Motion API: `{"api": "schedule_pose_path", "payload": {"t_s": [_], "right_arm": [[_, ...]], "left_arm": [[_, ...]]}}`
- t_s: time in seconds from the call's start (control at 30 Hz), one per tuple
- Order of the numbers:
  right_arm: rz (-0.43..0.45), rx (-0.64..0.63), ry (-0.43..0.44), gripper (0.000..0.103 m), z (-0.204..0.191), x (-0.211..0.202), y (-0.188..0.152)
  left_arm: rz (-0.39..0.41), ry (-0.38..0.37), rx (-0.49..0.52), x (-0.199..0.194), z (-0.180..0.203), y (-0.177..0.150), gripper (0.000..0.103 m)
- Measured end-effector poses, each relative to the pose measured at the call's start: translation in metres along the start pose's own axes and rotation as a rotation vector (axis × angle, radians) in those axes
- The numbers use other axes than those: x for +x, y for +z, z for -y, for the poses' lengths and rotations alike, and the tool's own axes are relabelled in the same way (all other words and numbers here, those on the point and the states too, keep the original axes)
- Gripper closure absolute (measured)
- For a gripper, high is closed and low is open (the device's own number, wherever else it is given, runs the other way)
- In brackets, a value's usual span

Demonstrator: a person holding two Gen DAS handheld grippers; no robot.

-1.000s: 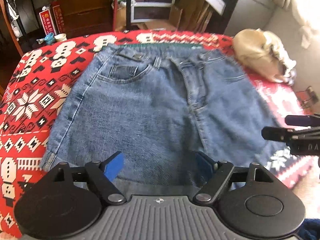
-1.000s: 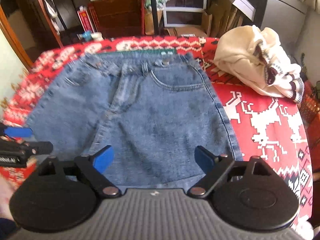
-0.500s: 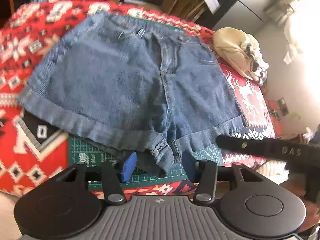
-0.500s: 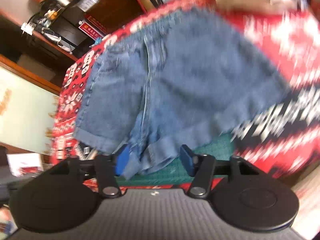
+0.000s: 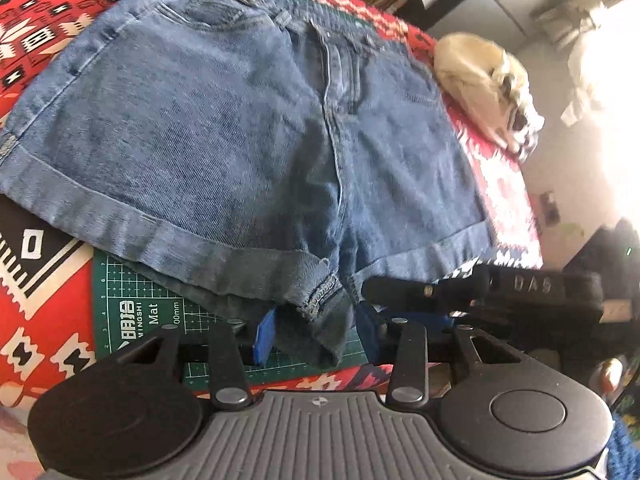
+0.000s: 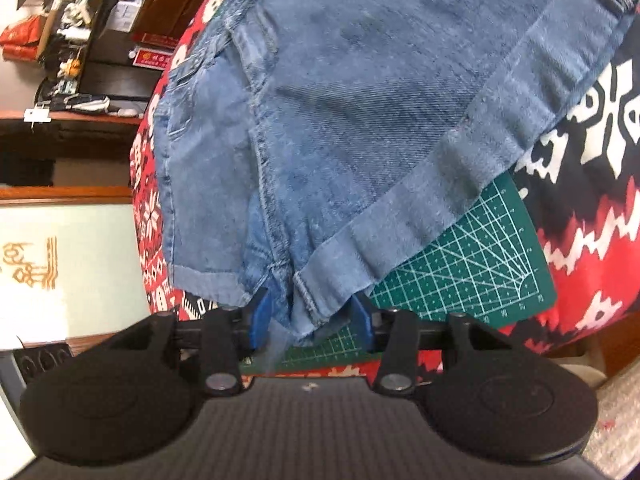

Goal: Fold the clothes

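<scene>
Blue denim shorts lie flat, front side up, waistband at the far end and cuffed leg hems toward me. My left gripper has its blue fingers closed in on the bunched hem at the crotch, with fabric filling the gap. My right gripper pinches the same crotch area from the right side, denim pressed between its pads. In the left wrist view the right gripper's black body reaches in just beside my left fingers.
A green cutting mat lies under the shorts on a red, black and white patterned cloth. A crumpled cream garment sits at the far right. Shelves and furniture stand behind.
Both grippers have pulled back from over the shorts down to the near hem, narrowed their fingers and closed on the crotch fabric. The right gripper has tilted strongly.
</scene>
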State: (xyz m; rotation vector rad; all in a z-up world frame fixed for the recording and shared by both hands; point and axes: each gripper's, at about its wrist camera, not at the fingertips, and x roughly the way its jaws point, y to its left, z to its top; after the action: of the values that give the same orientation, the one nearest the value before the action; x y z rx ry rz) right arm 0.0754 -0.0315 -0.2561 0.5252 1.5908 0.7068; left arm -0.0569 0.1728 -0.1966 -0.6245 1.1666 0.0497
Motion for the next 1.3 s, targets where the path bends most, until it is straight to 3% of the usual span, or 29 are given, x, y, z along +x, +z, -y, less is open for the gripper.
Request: {"api": "schedule_pose_path", "payload": {"t_s": [0.17,0.33,0.47,0.5,0.53,0.6,0.73,0.97,1.03,1.17,1.3], "right_arm": [[0.099,-0.083,0.019,0.078,-0.013,-0.015,0.003],[0.068,-0.159,-0.003,0.076,-0.027,-0.006,0.001],[0.047,-0.194,-0.068,0.075,-0.032,0.011,-0.005],[0.053,-0.214,-0.091,0.077,-0.034,0.015,-0.006],[0.055,-0.251,-0.117,0.091,-0.038,0.017,-0.008],[0.05,-0.308,-0.142,0.093,-0.045,0.015,-0.012],[0.057,-0.396,-0.197,0.096,-0.057,-0.004,-0.013],[0.058,-0.533,-0.18,0.097,-0.082,-0.041,-0.002],[0.025,-0.555,-0.195,0.095,-0.09,-0.025,-0.006],[-0.011,-0.52,-0.215,0.08,-0.084,0.004,-0.015],[-0.008,-0.467,-0.187,0.076,-0.073,0.018,-0.017]], "left_arm": [[0.029,0.054,0.05,0.004,0.005,-0.002,0.067],[0.095,0.088,0.072,0.001,0.005,-0.001,0.069],[0.082,0.136,0.113,0.008,0.007,-0.002,0.069],[0.077,0.148,0.124,0.01,0.007,-0.002,0.069],[0.072,0.161,0.135,0.012,0.008,-0.003,0.071],[0.063,0.185,0.156,0.016,0.009,-0.003,0.086],[0.053,0.175,0.199,0.014,0.011,-0.004,0.092],[0.073,0.081,0.23,-0.001,0.02,-0.008,0.092],[0.05,0.09,0.227,0.005,0.02,-0.007,0.092],[0.015,0.109,0.207,0.014,0.013,-0.011,0.092],[0.012,0.112,0.206,0.016,0.009,-0.014,0.091]]}}
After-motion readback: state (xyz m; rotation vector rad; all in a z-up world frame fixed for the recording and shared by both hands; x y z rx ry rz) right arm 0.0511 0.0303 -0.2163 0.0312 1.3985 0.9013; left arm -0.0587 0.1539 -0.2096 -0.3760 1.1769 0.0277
